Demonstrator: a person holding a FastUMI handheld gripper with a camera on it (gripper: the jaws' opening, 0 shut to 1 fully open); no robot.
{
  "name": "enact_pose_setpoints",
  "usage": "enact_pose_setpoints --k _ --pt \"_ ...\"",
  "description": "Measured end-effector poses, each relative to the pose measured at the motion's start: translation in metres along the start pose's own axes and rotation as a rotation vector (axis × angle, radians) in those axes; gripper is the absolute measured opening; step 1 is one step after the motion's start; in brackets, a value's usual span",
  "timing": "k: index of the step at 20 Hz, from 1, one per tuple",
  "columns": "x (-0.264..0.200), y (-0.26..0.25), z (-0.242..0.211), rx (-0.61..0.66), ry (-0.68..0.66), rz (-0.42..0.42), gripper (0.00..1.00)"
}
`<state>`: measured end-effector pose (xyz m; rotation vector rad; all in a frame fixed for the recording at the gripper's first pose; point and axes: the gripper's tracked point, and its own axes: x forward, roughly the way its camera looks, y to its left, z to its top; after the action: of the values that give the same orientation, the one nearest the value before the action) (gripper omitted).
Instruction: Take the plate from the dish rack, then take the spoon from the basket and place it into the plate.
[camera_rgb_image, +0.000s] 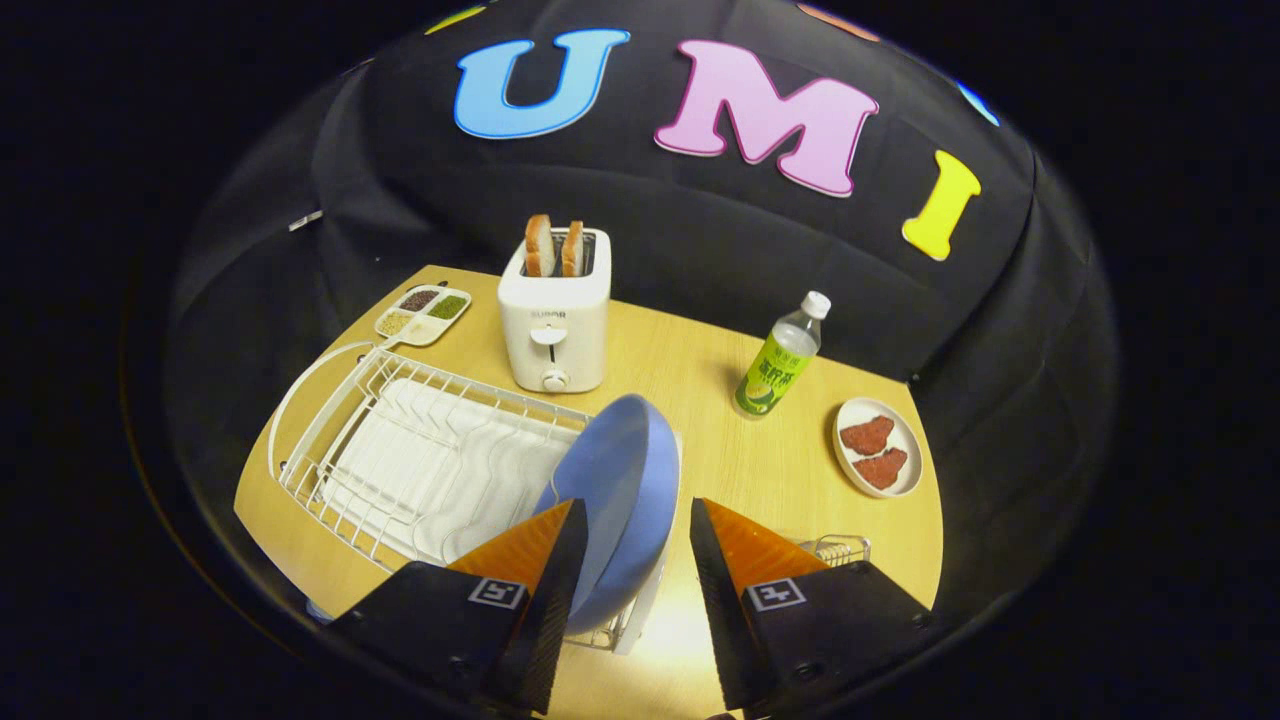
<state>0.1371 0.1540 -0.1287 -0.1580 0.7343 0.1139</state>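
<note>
Spread fingers (630, 520) straddle the plate (620, 480) — lower rim hidden.

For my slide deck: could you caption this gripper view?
Open gripper straddles the blue plate standing upright in the white dish rack, toaster beyond.

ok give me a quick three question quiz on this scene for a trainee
1. True or false: the blue plate stands on edge at the end of the white dish rack.
2. What sticks out of the toaster?
3. The claw is: A) shut on the bottle B) open, the plate's rim between its fingers C) holding a spoon.

Key: 1 true. 2 two slices of bread. 3 B.
</note>
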Motion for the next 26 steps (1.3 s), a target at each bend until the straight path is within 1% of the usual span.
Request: enact_pose_setpoints --k 1,2,4,6,7,8,12,14,16,20,21,26 --pt "0.005 0.0 -0.003 0.025 0.023 -0.007 0.63" --pt "0.01 -0.001 -0.005 0.05 0.045 -0.009 0.57" --pt "0.017 0.006 -0.008 0.099 0.08 0.011 0.47" --pt "0.023 0.008 -0.012 0.121 0.112 0.012 0.43" --pt "0.023 0.005 -0.013 0.12 0.121 -0.011 0.43" --pt "0.023 0.003 -0.01 0.128 0.118 -0.027 0.39" --pt "0.021 0.006 -0.001 0.132 0.084 -0.073 0.3" --pt "0.014 -0.003 0.007 0.14 0.056 -0.137 0.27" --pt "0.01 -0.009 0.022 0.14 -0.001 -0.196 0.25" --pt "0.001 -0.02 0.031 0.097 -0.044 -0.255 0.24" --pt "0.001 -0.023 0.031 0.109 -0.048 -0.245 0.23" --pt "-0.005 -0.034 0.028 0.172 -0.043 -0.178 0.21"
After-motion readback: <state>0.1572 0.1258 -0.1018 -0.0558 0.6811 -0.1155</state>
